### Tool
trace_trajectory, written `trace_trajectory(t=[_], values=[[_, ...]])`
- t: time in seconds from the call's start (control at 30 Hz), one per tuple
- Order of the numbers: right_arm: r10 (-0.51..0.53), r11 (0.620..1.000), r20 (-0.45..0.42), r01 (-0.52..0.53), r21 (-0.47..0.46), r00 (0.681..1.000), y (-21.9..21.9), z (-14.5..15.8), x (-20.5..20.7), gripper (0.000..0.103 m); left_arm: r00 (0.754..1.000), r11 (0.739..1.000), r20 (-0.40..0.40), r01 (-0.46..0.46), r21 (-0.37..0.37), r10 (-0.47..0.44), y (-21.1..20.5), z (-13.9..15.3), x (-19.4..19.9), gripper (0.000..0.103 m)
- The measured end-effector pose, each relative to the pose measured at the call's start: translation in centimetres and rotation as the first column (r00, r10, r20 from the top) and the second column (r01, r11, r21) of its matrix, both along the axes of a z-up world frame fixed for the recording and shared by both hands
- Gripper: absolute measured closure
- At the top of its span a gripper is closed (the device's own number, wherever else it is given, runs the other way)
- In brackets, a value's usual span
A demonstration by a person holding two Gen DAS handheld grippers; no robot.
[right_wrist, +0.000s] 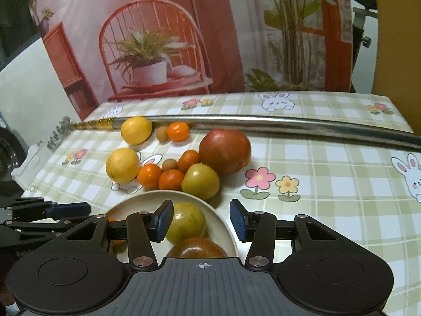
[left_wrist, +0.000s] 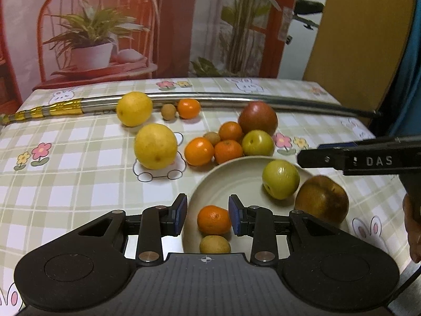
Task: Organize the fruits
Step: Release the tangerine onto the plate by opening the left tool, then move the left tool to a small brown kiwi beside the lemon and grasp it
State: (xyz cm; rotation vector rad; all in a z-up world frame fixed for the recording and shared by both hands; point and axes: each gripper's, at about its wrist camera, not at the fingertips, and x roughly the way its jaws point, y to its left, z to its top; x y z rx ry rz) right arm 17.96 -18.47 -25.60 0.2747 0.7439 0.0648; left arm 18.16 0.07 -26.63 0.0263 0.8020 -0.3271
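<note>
Each gripper (left_wrist: 208, 216) was made of matte black plastic, with two round discs at the base and a ribbed grey plate carrying a small crosshair mark. The fingers ended in blue pads (left_wrist: 181, 214), and silver screws sat at the joints. The right gripper (right_wrist: 201, 220) had white letters "DAS" on its side.

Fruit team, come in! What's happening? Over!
Left gripper open around tangerine on plate. Right gripper open, empty, above green fruit. Nothing blocking.
</note>
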Motion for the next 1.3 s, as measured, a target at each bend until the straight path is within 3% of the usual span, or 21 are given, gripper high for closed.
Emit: trace_trajectory(t=[0.37, 0.53, 0.9, 1.1, 1.3], values=[[-0.033, 0.999, 0.02, 0.033, 0.012, 0.999, -1.1, 0.5, -0.5, 0.058, 0.993, 0.991, -0.02, -0.117, -0.063, 0.116, 2.9, 1.3, 0.7, 0.067], [-0.038, 0.999, 0.031, 0.038, 0.015, 0.999, -1.5, 0.8, -0.3, 0.058, 0.992, 0.992, -0.003, -0.122, -0.042, 0.122, 4.0, 2.4, 1.6, 0.067], [-0.048, 0.999, 0.073, 0.048, 0.006, 0.996, -2.3, 2.1, 1.1, 0.058, 0.984, 0.98, -0.003, -0.178, -0.09, 0.178, 6.8, 5.4, 5.4, 0.067], [-0.053, 0.999, 0.078, 0.053, 0.006, 0.996, -2.8, 2.1, 2.0, 0.058, 0.99, 0.985, -0.01, -0.14, -0.101, 0.14, 6.1, 5.8, 7.3, 0.067], [-0.063, 0.998, 0.076, 0.062, 0.012, 0.995, -3.5, 1.7, 2.7, 0.058, 0.998, 0.997, 0.021, -0.053, -0.059, 0.054, 3.1, 5.1, 10.2, 0.067]])
